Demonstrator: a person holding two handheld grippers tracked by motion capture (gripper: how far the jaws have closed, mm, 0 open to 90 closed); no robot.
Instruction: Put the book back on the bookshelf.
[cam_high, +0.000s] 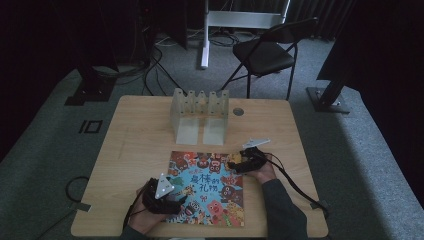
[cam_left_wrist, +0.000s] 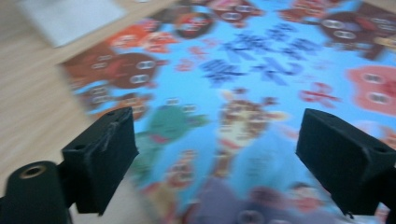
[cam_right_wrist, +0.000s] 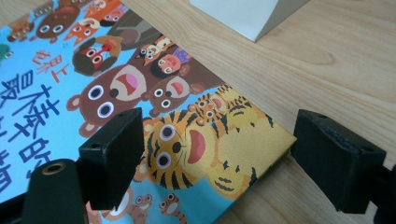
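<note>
Left gripper (cam_high: 167, 195) sits at the near-left corner of the picture book (cam_high: 207, 187), low over the cover. In the left gripper view its jaws are spread wide with nothing between them; the cover runs under and ahead of them, and that view is blurred, so I cannot tell whether they touch the paper.

Book lies flat on the bench (cam_high: 135, 145), cover up, centre-front, square to the bench edges and a little longer near-to-far than across. Behind it, apart from it, stands the pale slotted rack (cam_high: 200, 115), empty as far as I can see.

Right gripper (cam_high: 245, 162) is at the book's far-right corner. In the right gripper view its jaws are also spread, straddling that corner: the left jaw is over the cover, the right jaw over bare bench beyond the edge. The corner (cam_right_wrist: 285, 140) points into the gap, toward the right jaw. Not yet pinched.

Key relation: the right jaws are lined up with the book's edge and corner, while the left jaws are above the face of the cover, not on an edge. My read: the right hand is better placed to lift, by the corner; the rack lies straight beyond the book's far edge.
</note>
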